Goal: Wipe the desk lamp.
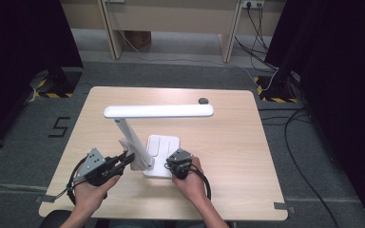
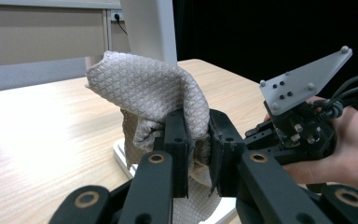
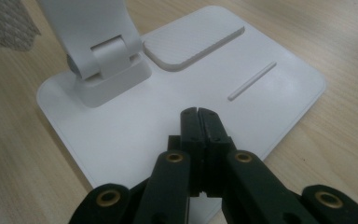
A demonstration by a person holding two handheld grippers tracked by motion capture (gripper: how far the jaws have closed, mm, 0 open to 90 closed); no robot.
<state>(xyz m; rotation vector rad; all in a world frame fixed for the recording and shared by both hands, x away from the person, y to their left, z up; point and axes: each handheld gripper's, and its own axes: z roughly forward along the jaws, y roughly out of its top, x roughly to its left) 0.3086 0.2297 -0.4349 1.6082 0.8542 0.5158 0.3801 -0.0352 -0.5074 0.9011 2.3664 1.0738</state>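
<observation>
Closed right tongs [image 3: 199, 112] press on the lamp base [image 3: 279, 88], low centre of the high view, steadying it. Left tongs [image 2: 198, 140] grip a cloth [image 2: 154, 84] against the lamp arm [image 1: 135, 140]. Wiping seems under way; next, I judge, sliding the cloth along the arm.

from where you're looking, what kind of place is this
Probably a lab or recording room, not a home: a lone wooden table stands on grey carpet between black curtains, with hazard-striped stand feet, loose floor cables and a taped number on the floor.
</observation>
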